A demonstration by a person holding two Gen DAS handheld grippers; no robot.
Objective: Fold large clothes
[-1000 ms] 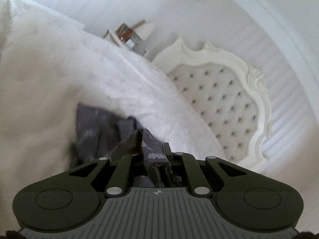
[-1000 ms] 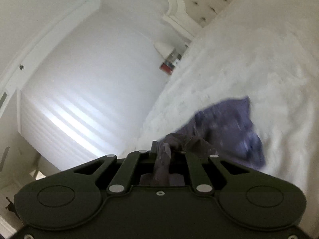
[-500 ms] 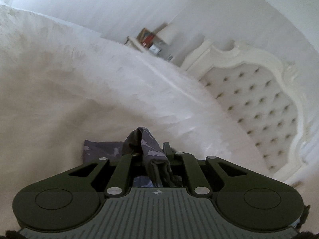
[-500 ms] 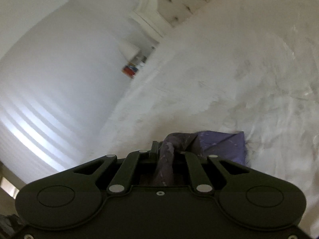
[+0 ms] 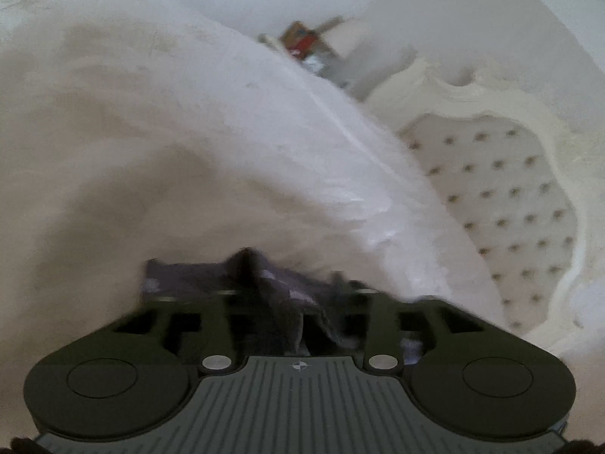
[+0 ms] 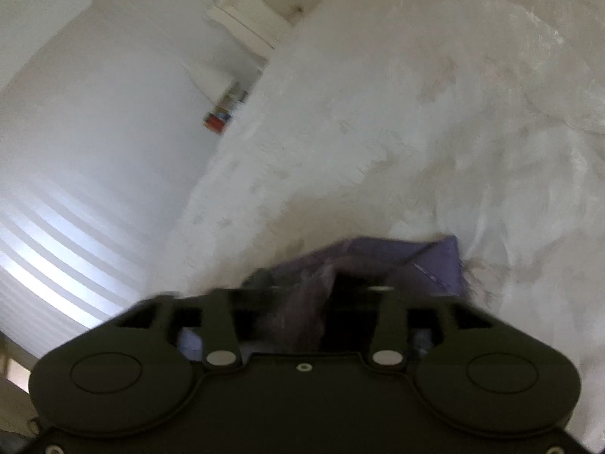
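Two grippers, jaws spread, one purple garment lying low on a white bed.

Nearest, in the left wrist view: left gripper [image 5: 298, 291] with jaws just been opening, now apart, a bunched ridge of purple garment [image 5: 264, 280] between them but pressed by neither finger. Same on the other side: right gripper [image 6: 302, 295] just been opening too, jaws wide, a loose fold of cloth [image 6: 378, 261] standing up between the fingers, let go. Just beyond both, flatter part of the cloth spread on the white bedcover [image 5: 189, 151], one corner lying out to the right in the right wrist view. Farther off, tufted cream headboard [image 5: 503, 204] at the bed's end. Farthest, blurred small clutter [image 5: 306, 47] beside the bed against a white wall [image 6: 94, 113].
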